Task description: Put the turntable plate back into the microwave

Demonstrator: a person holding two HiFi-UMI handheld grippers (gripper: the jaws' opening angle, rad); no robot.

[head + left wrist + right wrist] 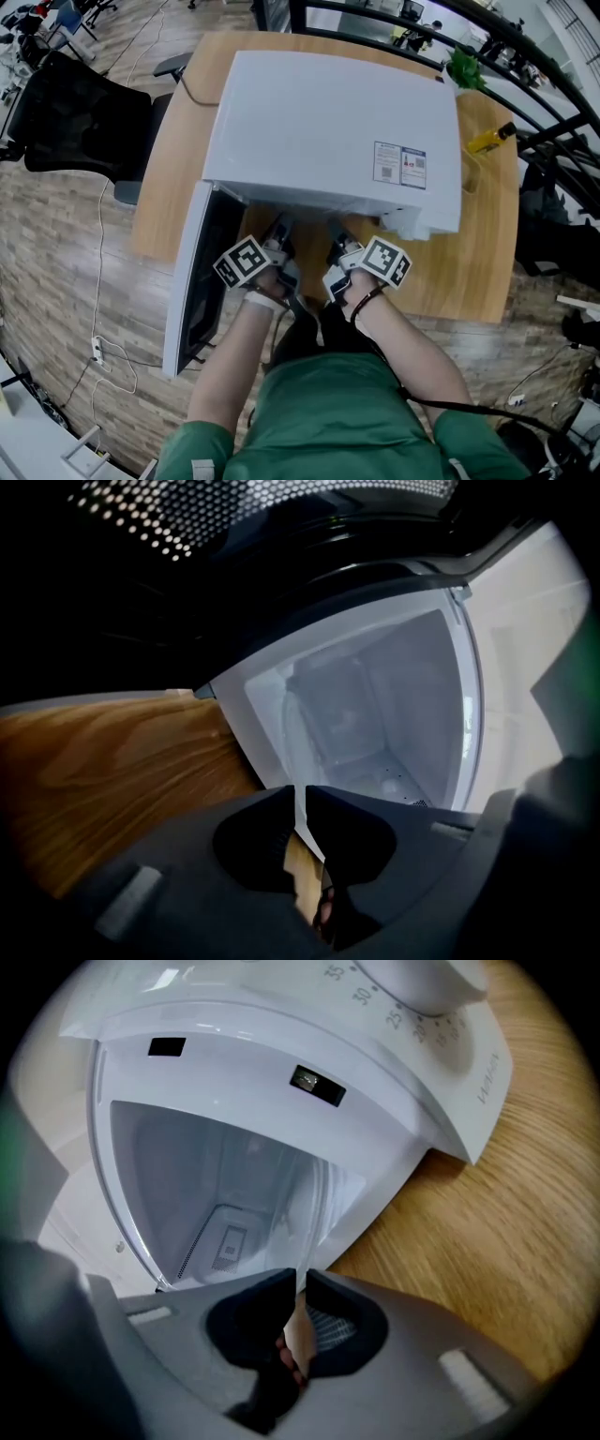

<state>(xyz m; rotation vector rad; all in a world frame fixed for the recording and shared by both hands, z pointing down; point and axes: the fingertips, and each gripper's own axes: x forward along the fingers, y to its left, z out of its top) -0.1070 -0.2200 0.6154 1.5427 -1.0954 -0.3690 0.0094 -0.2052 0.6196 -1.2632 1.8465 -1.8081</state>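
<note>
Tabletop (473, 267) of pale wood carries a white microwave (328, 131), which takes up most of it. The microwave's door (197, 281) is swung wide open to the left, its dark inner face showing. A black office chair (75, 122) stands on the floor beyond the table's left edge.

The clear glass plate (394, 705) is held at the mouth of the oven, in front of the open cavity; the pale inner walls and floor show through it, and its curved rim sweeps across both gripper views. I cannot tell whether its far edge touches the cavity floor.

The left gripper (298, 808) has its jaws pinched onto the plate's thin near rim, with only the glass between them. The right gripper (302, 1283) is likewise clamped on the rim, just beside the left.

A yellow bottle (492, 138) lies near the table's far right corner.
</note>
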